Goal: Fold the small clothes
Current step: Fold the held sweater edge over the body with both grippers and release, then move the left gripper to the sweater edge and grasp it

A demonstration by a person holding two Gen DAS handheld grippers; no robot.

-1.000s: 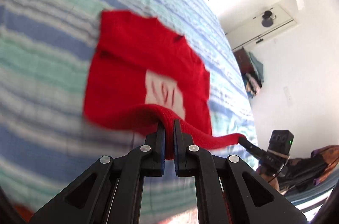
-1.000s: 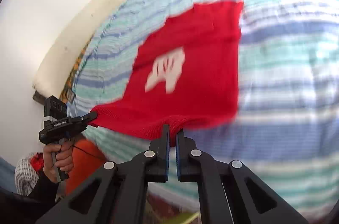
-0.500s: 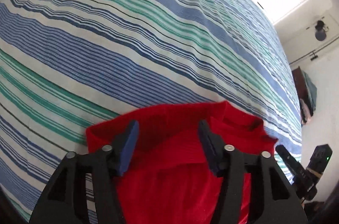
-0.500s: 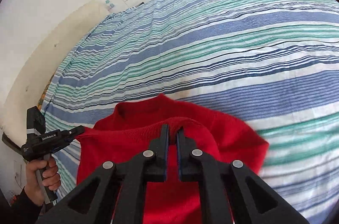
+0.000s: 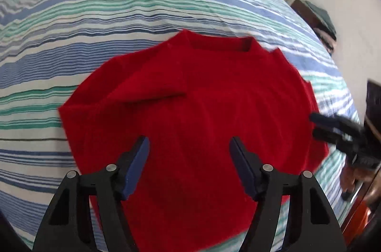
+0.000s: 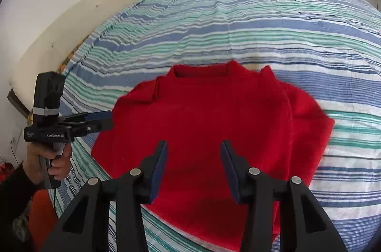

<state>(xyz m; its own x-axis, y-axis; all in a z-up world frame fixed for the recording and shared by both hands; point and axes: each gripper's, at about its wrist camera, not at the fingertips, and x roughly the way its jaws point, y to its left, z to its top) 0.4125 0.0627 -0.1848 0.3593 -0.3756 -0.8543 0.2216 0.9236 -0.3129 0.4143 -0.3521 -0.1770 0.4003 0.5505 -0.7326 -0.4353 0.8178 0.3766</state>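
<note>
Left wrist view: red sweater (image 5: 202, 123) spread flat on striped bedsheet (image 5: 119, 13); left gripper (image 5: 189, 144) above it, jaws opening, gripping nothing. Right wrist view: right gripper (image 6: 194, 149) over same sweater (image 6: 214, 121), jaws opening, likewise empty.

one red sweater (image 5: 195, 123), two claws (image 5: 189, 147)

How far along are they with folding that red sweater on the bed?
Early on. Done: the red sweater lies spread on the striped bedsheet, plain side up, neckline at the far end. In hand: nothing is gripped; the left gripper and right gripper hover over it with jaws opening, no cloth pinched between them. Left: the sleeves and body show no neat fold yet, and a crease near one sleeve needs smoothing.
</note>
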